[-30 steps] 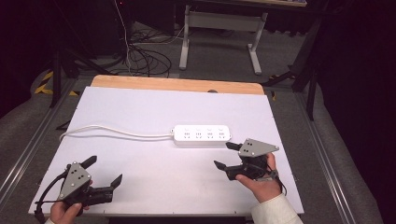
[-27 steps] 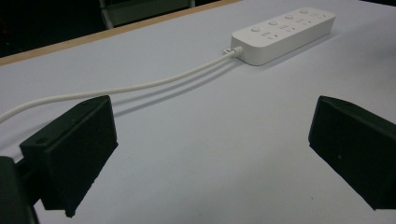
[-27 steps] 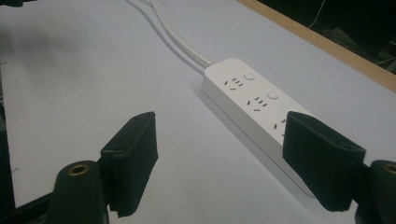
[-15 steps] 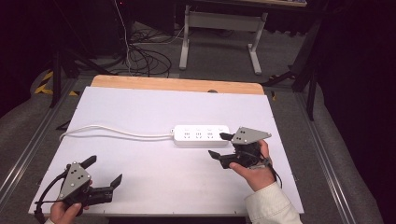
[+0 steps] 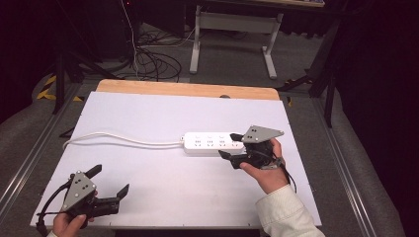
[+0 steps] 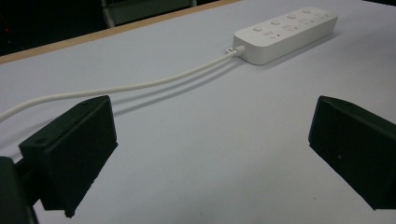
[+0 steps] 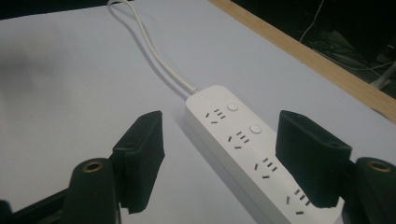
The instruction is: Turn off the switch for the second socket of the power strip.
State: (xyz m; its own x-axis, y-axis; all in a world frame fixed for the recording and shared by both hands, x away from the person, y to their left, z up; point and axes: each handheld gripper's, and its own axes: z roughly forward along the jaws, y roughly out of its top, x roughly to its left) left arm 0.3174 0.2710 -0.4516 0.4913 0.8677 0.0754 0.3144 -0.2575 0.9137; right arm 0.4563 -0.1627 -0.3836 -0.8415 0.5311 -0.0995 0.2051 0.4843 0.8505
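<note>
A white power strip (image 5: pixel 210 142) with several sockets and buttons lies flat right of the table's middle. Its white cable (image 5: pixel 118 139) runs off to the left edge. My right gripper (image 5: pixel 228 145) is open at the strip's right end. In the right gripper view the two black jaws stand either side of the strip (image 7: pixel 238 144), apart from it, with the gripper (image 7: pixel 222 123) empty. My left gripper (image 5: pixel 109 178) rests open and empty near the front left corner. The left gripper view looks across bare table towards the strip (image 6: pixel 285 32) and the cable (image 6: pixel 140 86).
The white table top (image 5: pixel 163 113) ends in a wooden strip (image 5: pixel 188 90) at the far edge. Beyond it on the dark floor lie tangled cables (image 5: pixel 148 59) and a metal stand's legs (image 5: pixel 232 29). Metal rails run along both sides of the table.
My right gripper has moved forward and to the left, up to the power strip's right end, and its jaws now straddle it. The left gripper has stayed still.
</note>
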